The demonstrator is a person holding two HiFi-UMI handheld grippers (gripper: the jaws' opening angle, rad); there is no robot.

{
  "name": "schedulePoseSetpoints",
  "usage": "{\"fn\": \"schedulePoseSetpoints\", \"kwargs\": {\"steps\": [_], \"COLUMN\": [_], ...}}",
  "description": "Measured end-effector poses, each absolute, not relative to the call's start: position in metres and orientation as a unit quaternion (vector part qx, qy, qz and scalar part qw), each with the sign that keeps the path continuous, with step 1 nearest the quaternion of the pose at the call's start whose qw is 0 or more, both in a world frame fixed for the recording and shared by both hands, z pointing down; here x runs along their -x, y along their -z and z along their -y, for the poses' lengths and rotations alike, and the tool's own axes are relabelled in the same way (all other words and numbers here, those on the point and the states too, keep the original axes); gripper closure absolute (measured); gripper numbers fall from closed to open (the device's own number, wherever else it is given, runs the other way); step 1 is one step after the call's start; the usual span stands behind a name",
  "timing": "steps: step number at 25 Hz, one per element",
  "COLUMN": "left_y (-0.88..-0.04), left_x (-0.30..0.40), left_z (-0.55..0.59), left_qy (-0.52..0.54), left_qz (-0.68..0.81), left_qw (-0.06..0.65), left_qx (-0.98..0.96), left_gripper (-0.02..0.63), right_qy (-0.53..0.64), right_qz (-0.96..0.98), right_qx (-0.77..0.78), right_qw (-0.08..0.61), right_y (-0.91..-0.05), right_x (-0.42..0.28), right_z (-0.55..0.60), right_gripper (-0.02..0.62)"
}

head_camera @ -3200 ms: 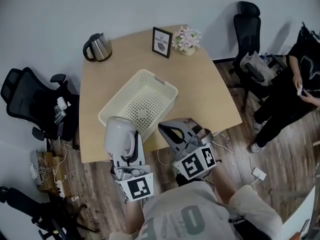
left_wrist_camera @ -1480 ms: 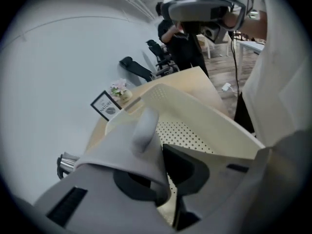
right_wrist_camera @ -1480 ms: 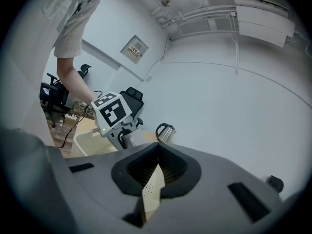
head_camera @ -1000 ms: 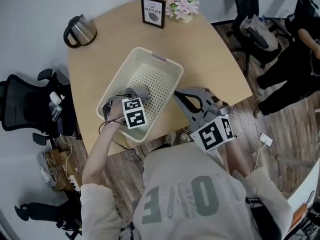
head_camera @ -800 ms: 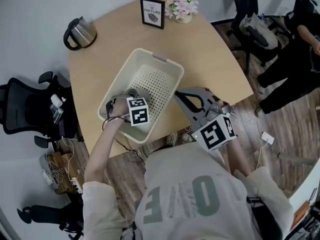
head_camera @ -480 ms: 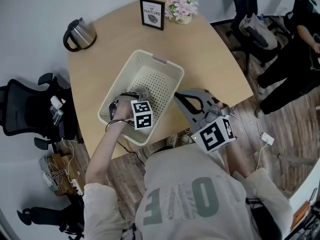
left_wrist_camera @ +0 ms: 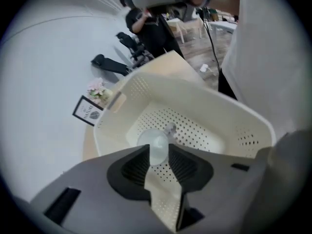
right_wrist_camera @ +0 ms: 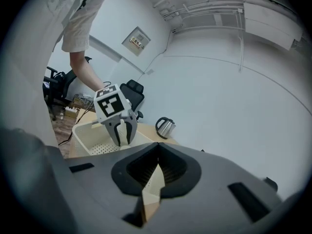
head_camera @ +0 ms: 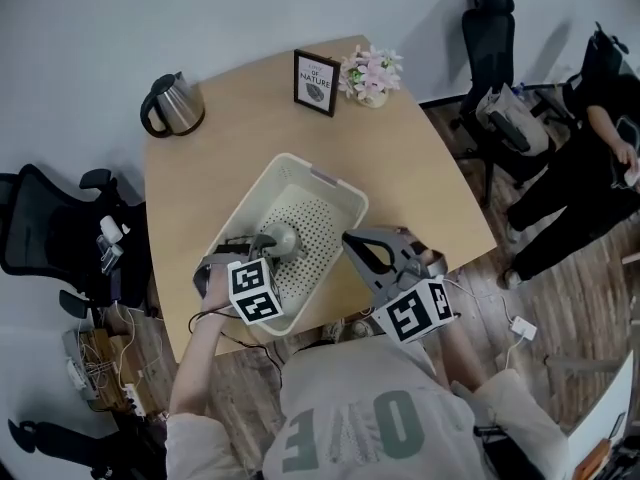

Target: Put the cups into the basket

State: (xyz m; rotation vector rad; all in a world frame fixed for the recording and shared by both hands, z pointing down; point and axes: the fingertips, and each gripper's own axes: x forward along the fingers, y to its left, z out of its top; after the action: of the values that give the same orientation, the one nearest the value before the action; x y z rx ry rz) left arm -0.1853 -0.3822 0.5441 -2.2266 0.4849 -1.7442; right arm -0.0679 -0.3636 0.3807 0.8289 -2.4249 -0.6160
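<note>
A cream perforated basket (head_camera: 330, 190) stands on the tan table (head_camera: 430, 188). One pale grey cup (head_camera: 279, 238) lies on its side on the basket floor. My left gripper (head_camera: 256, 249) hovers over the basket's near left corner with its jaws opening. In the left gripper view the cup (left_wrist_camera: 156, 143) shows just beyond the tips of the left gripper (left_wrist_camera: 159, 156), and the pads do not press on it. My right gripper (head_camera: 353, 241) waits by the basket's near right rim, shut and empty. The right gripper view shows the right gripper's (right_wrist_camera: 158, 148) jaws meeting, with the left gripper (right_wrist_camera: 122, 130) over the basket (right_wrist_camera: 85, 130).
A steel kettle (head_camera: 172, 105) stands at the table's far left. A framed picture (head_camera: 317, 82) and a flower pot (head_camera: 372, 76) stand at the far edge. Office chairs (head_camera: 45, 238) (head_camera: 495, 58) flank the table. A person in black (head_camera: 590, 158) sits at the right.
The left gripper has drawn back from deep in the basket toward its near left corner and opened. The cup now lies free on the basket floor. The right gripper has stayed put.
</note>
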Motion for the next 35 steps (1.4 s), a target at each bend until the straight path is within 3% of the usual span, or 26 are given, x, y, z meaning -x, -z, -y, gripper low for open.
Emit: {"fn": "schedulePoseSetpoints", "kwargs": {"steps": [2, 8, 12, 19, 35], "left_y": [-0.499, -0.36, -0.343, -0.34, -0.351], "left_x": [0.177, 0.163, 0.158, 0.149, 0.143], "left_z": [0.39, 0.389, 0.381, 0.378, 0.368], "left_qy": [0.518, 0.159, 0.044, 0.091, 0.125], "left_qz": [-0.249, -0.509, -0.56, -0.55, -0.526], "left_qw": [0.131, 0.14, 0.111, 0.164, 0.169], "left_qx": [0.808, 0.834, 0.82, 0.814, 0.824], "left_gripper": [0.598, 0.598, 0.598, 0.598, 0.598], "right_qy": [0.228, 0.202, 0.236, 0.244, 0.234], "right_qz": [0.892, 0.912, 0.895, 0.899, 0.9], "right_qx": [-0.307, -0.317, -0.33, -0.313, -0.311], "right_qw": [0.242, 0.167, 0.186, 0.185, 0.197], "right_y": [-0.375, -0.347, -0.346, -0.348, -0.358], "right_x": [0.068, 0.081, 0.092, 0.109, 0.113], "right_z": [0.37, 0.376, 0.377, 0.372, 0.363], "right_gripper": [0.597, 0.597, 0.597, 0.597, 0.597]}}
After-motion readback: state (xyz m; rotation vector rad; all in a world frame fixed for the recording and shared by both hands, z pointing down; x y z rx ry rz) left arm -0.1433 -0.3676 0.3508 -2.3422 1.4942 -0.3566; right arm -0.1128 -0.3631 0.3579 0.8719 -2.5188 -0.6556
